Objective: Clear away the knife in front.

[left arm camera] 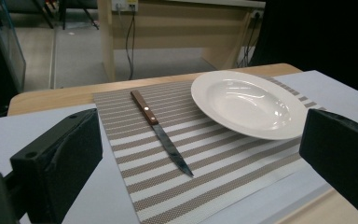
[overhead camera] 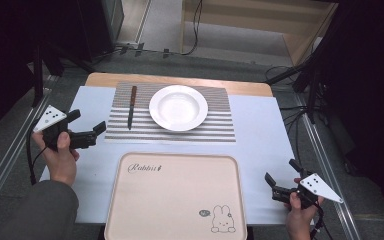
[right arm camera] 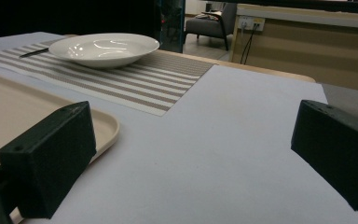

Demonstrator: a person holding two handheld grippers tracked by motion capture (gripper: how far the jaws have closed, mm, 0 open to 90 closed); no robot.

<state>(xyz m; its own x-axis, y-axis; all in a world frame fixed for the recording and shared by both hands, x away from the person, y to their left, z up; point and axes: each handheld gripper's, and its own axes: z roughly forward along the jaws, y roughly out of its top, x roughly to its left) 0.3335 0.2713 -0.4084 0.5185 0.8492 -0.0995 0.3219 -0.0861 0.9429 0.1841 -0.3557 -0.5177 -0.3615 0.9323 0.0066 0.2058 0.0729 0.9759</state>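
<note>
Knife, wood handle, lies flat on striped mat just left of white plate, untouched.

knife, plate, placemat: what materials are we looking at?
Knife: brown handle with a pale rivet, probably wood; dull grey blade, likely steel.
Plate: glossy white with sharp highlights, looks like glazed ceramic, could be melamine.
Placemat: striped beige and white with a visible weave, probably woven vinyl or fabric, matte.

The right gripper hangs wide open over the desk, beside the tray's corner; plate rests on the far placemat.
</note>
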